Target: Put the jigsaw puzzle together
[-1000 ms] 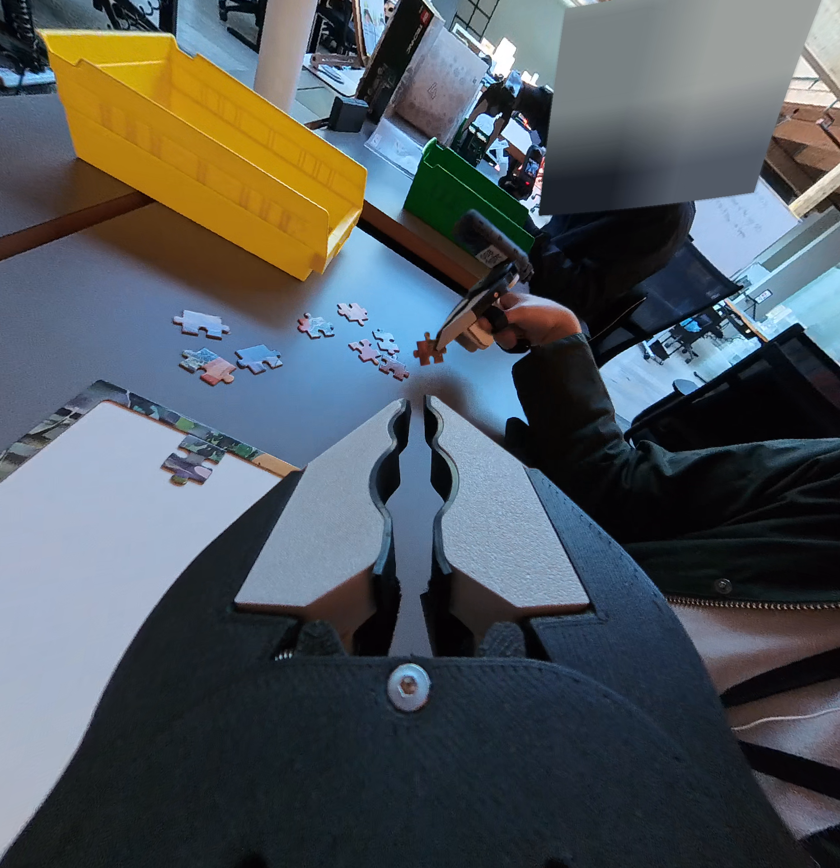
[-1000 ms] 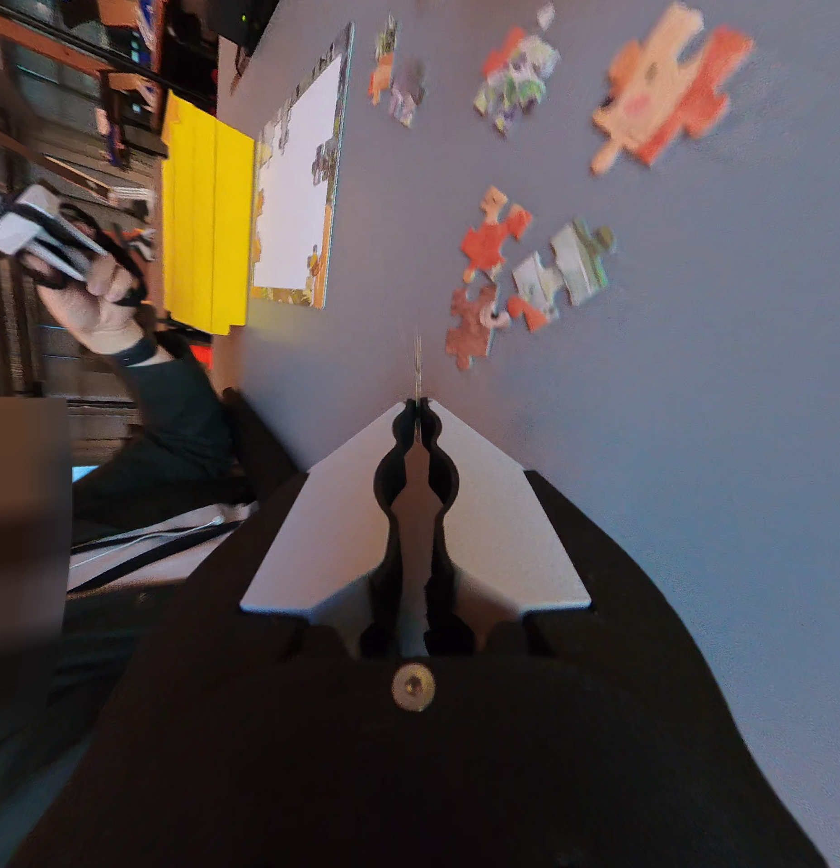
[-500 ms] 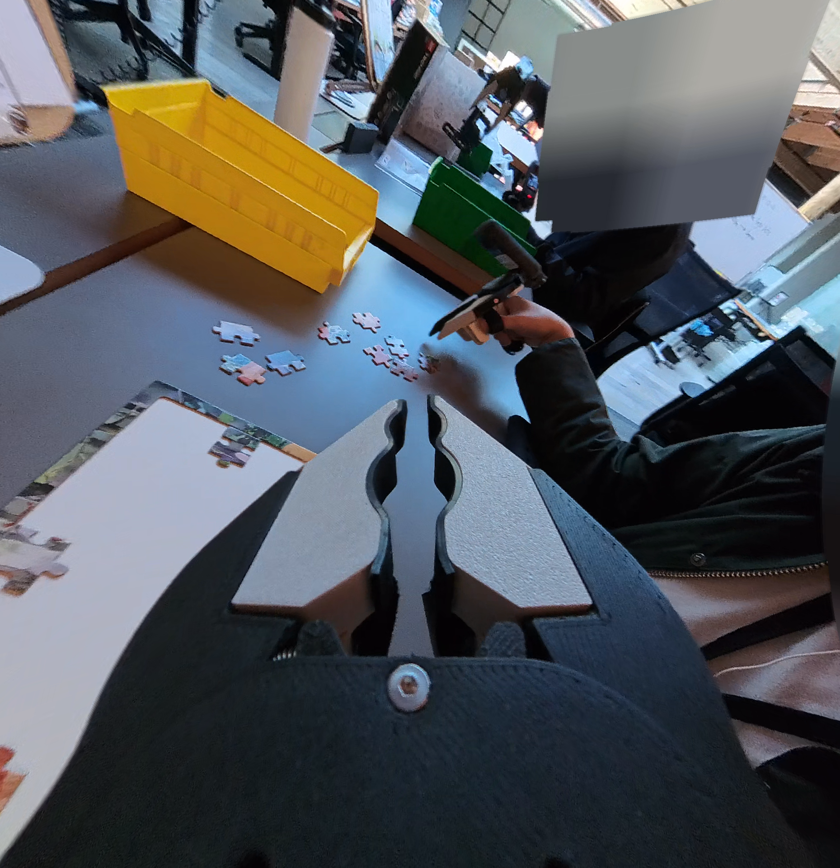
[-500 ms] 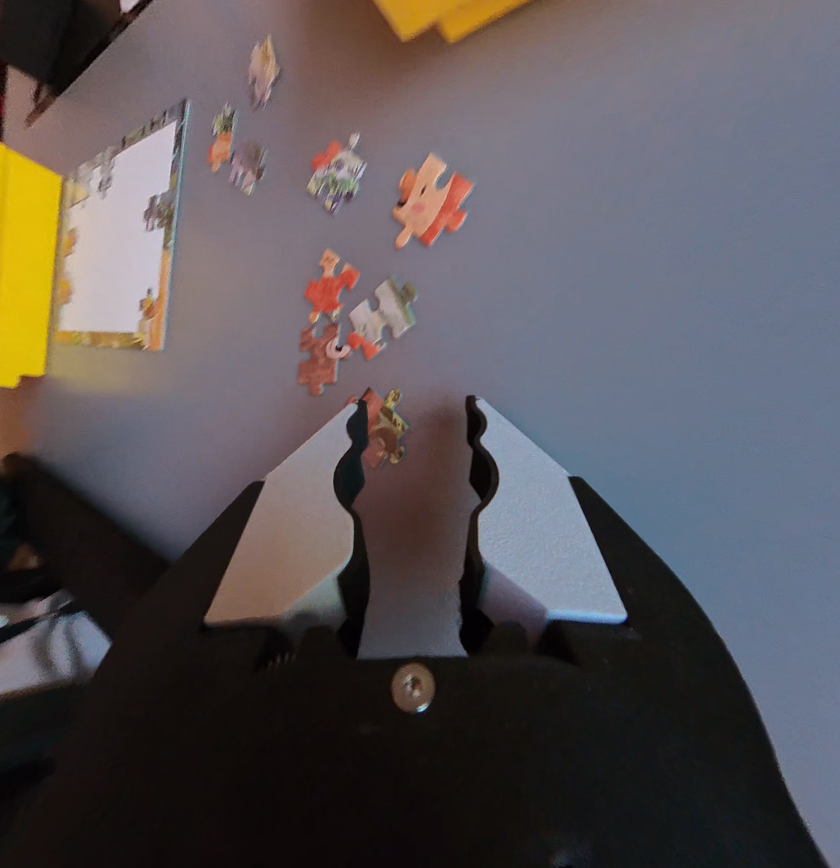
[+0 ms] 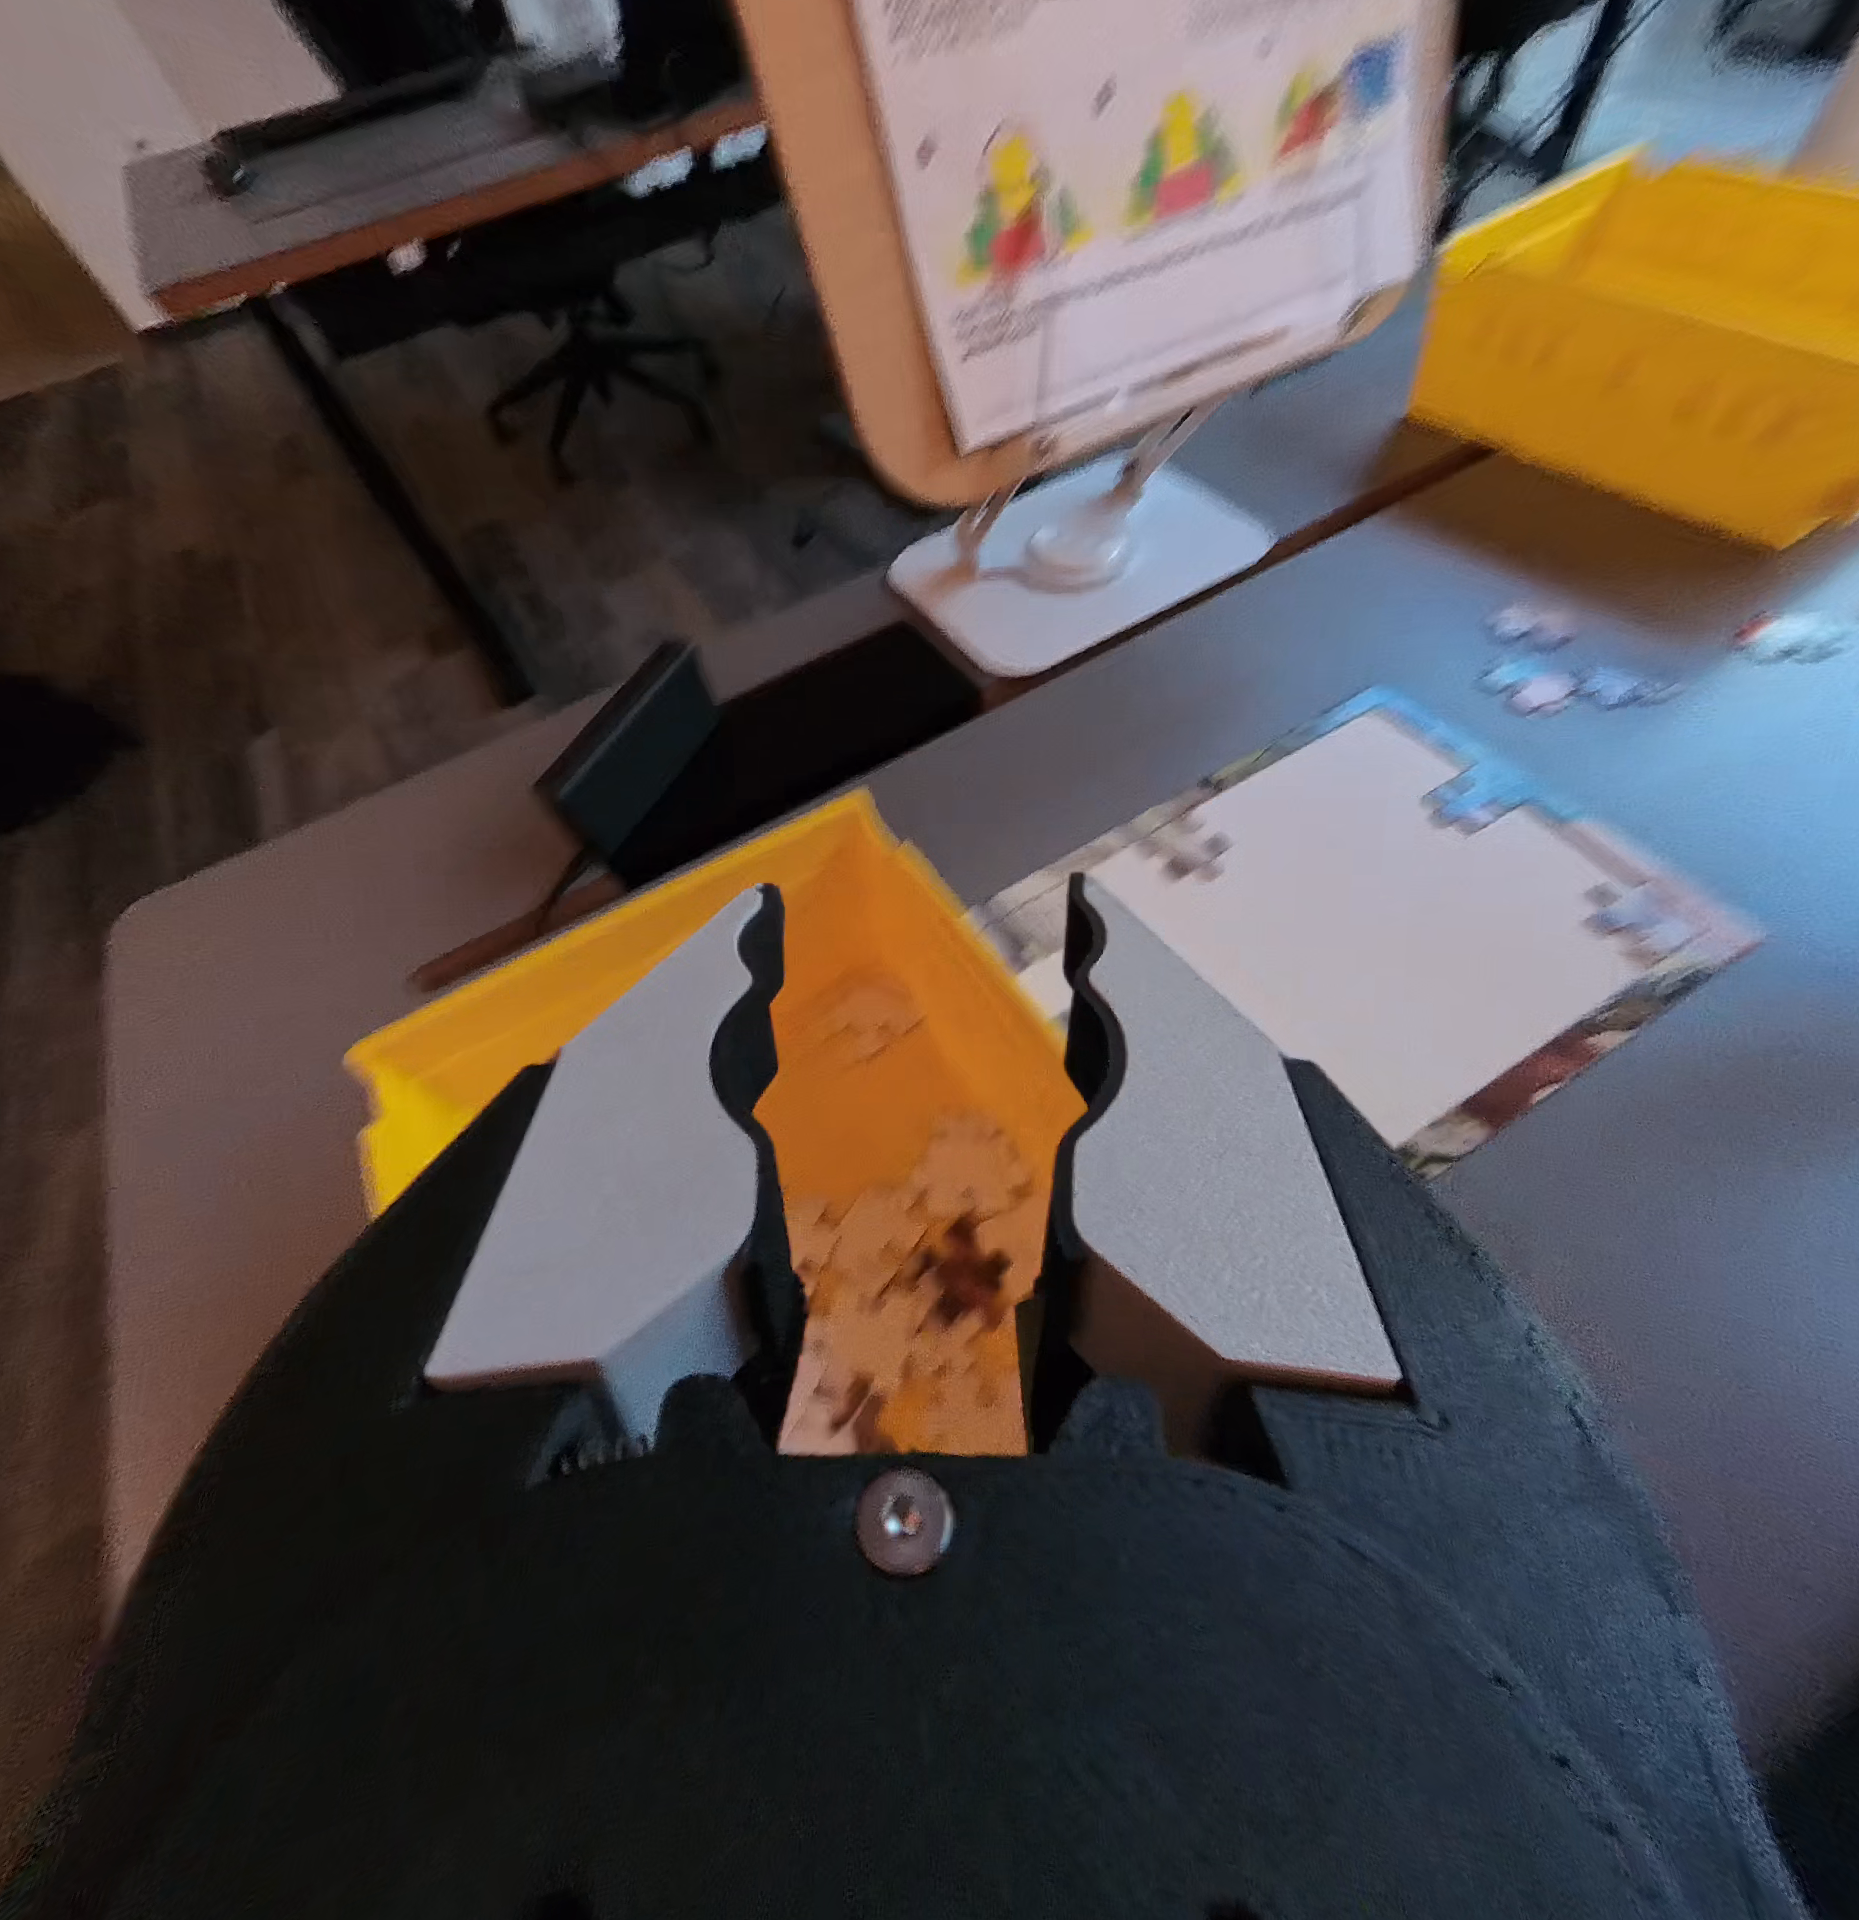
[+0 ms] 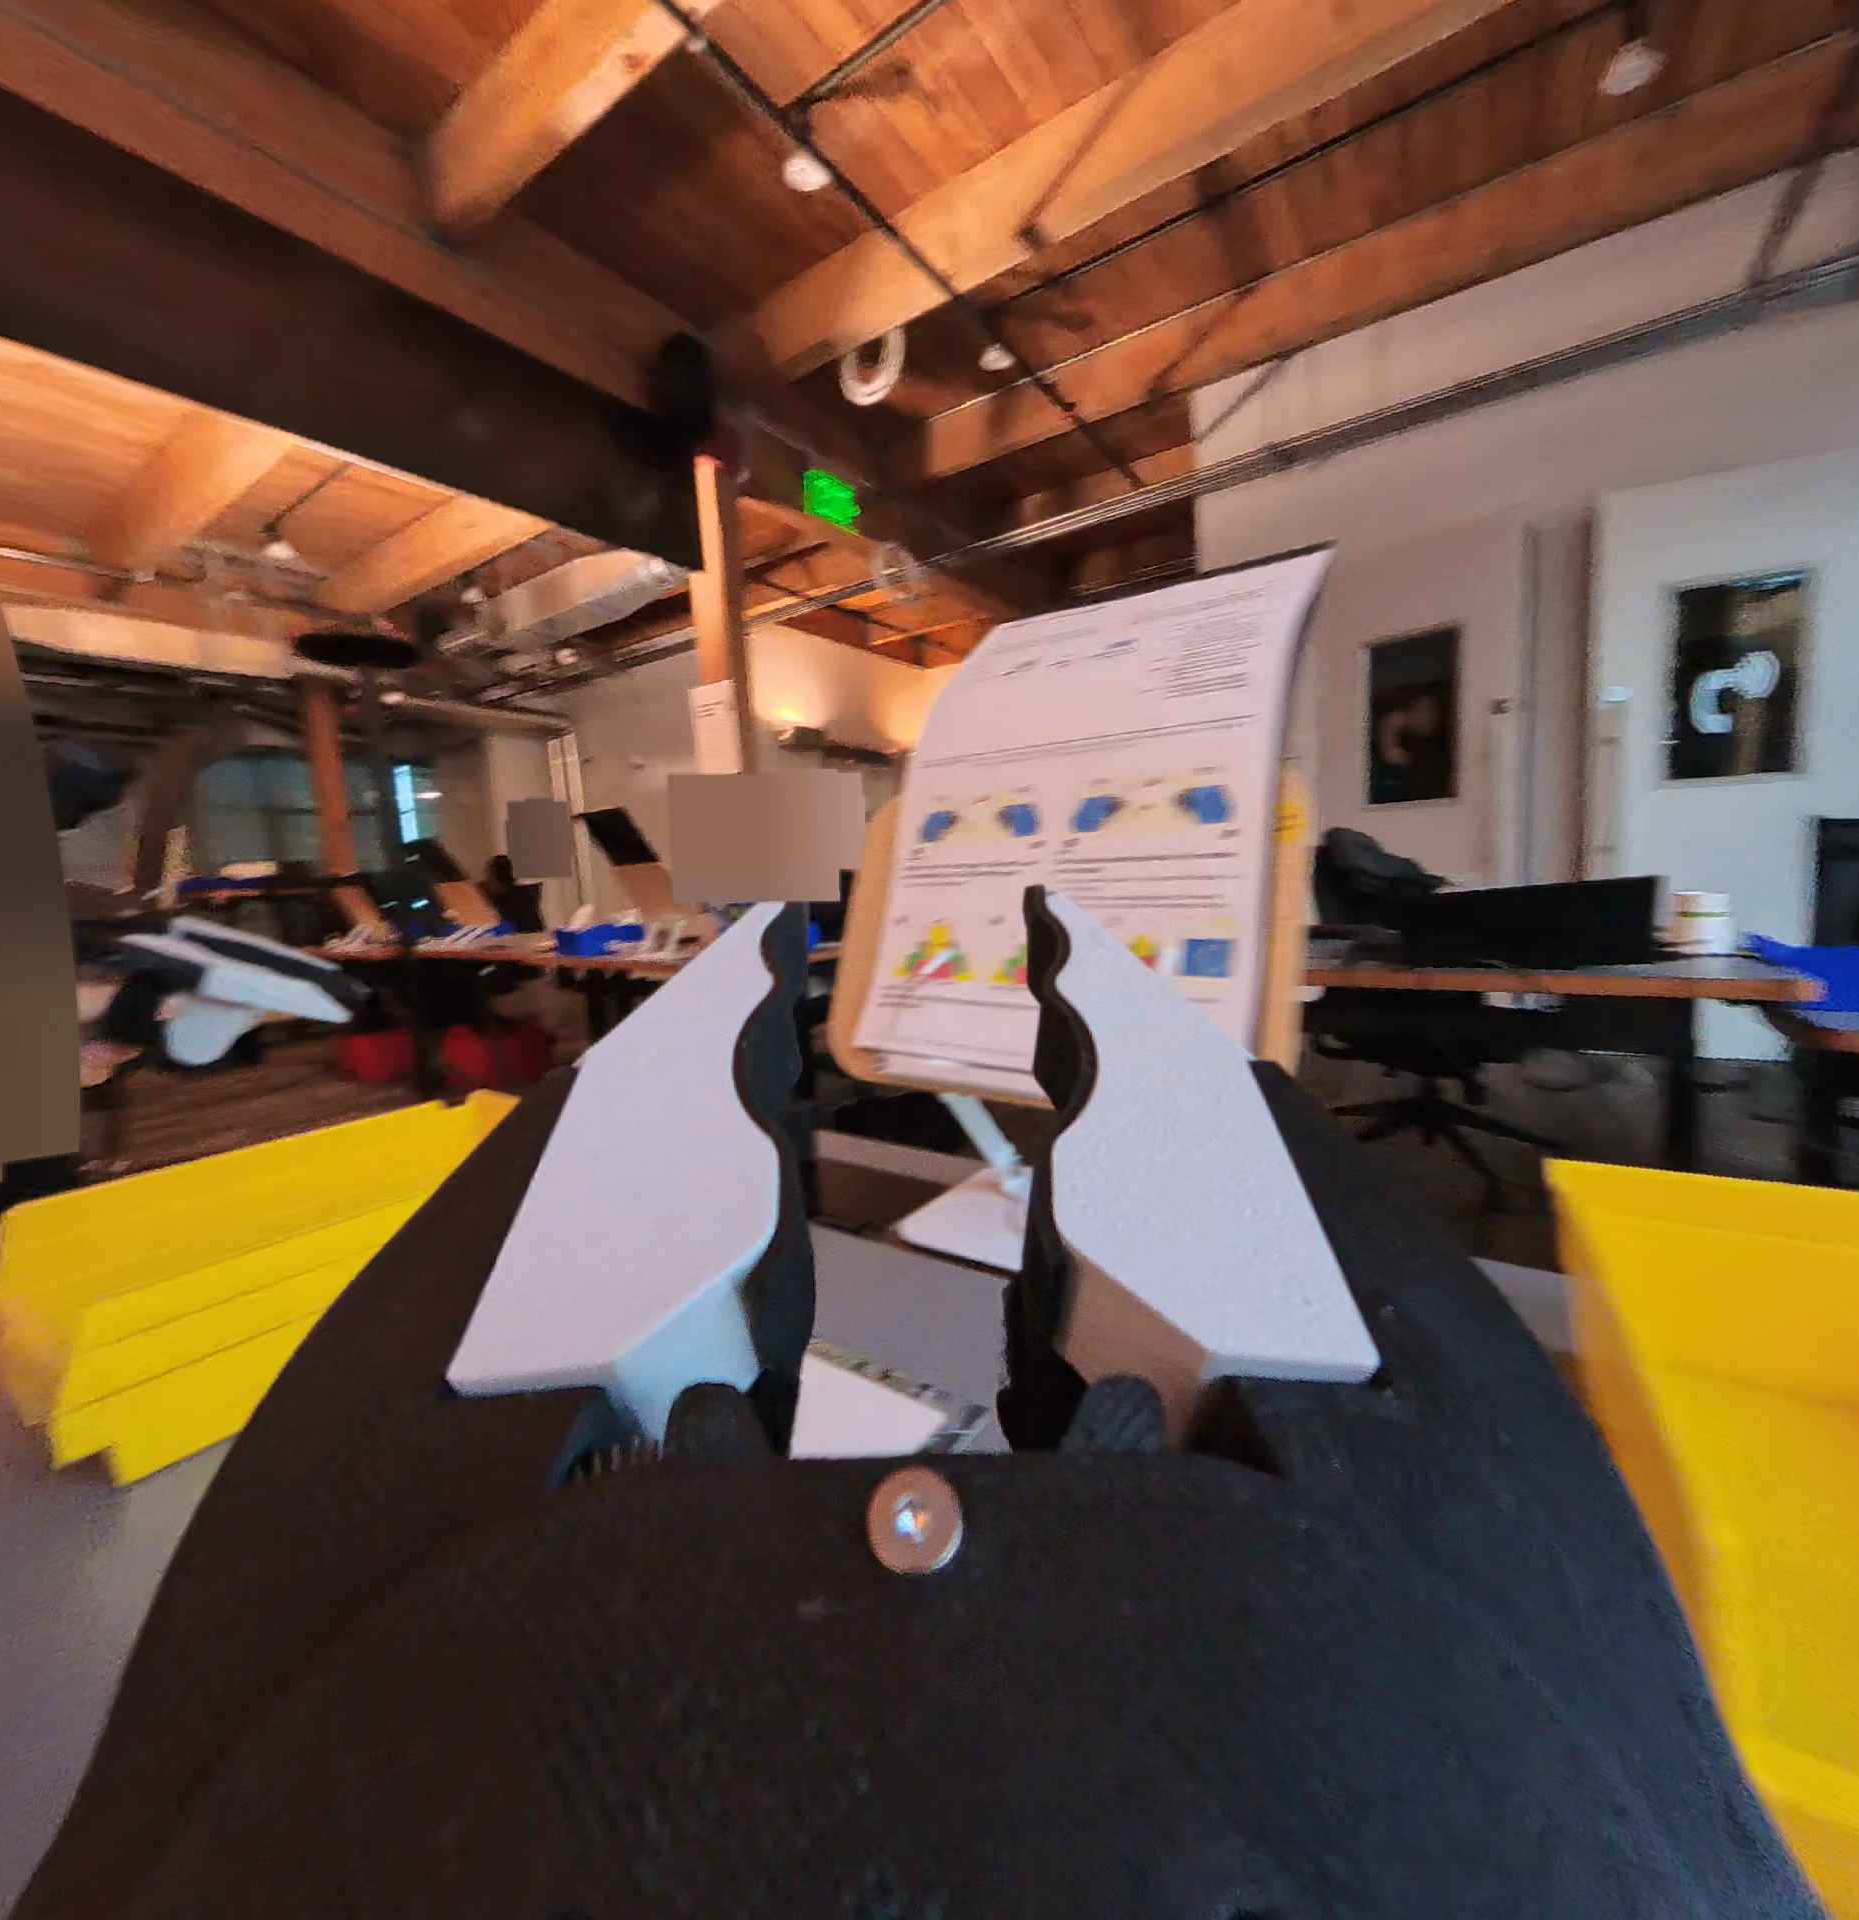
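Writing shows only as blurred lines and small coloured diagrams on a white sheet (image 6: 1101, 821) clipped to a rounded wooden board on a white stand, far across the grey table (image 5: 1631, 1247). Matte grey fingers with wavy black inner edges stand spread and empty on both the left gripper (image 5: 917, 902) and the right gripper (image 6: 904, 906). Loose cardboard puzzle pieces (image 5: 925, 1247) lie heaped in the near glossy yellow plastic bin (image 5: 883, 935) below the left gripper, with the white puzzle board (image 5: 1372, 914) just right of it and more pieces (image 5: 1559, 686) scattered farther right.
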Demonstrator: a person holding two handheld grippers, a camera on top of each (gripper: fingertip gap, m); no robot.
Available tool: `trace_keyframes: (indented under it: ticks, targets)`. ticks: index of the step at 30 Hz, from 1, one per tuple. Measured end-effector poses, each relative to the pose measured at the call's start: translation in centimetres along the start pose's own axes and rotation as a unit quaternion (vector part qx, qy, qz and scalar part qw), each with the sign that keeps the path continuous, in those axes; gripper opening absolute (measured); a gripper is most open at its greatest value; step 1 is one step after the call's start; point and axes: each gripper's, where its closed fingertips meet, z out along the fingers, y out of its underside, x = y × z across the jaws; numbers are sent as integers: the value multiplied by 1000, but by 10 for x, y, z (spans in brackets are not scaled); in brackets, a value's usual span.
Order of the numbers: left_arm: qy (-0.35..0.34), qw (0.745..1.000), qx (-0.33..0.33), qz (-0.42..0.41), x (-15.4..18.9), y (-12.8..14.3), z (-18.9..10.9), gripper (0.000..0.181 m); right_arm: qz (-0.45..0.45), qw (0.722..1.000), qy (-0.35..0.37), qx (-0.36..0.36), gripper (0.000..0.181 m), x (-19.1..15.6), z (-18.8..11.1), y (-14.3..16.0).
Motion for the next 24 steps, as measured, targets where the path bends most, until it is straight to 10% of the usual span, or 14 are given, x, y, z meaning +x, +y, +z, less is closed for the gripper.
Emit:
trace_keyframes:
  ticks: [7, 24]
  targets:
    - [-134, 926, -351, -40, -66, 149, 2, 38, -77, 980, -82, -166, 41, -60, 32, 104]
    - [-174, 840, -473, -202, -78, 223, 22, 56, 9, 979, -99, -175, 37, -55, 28, 109]
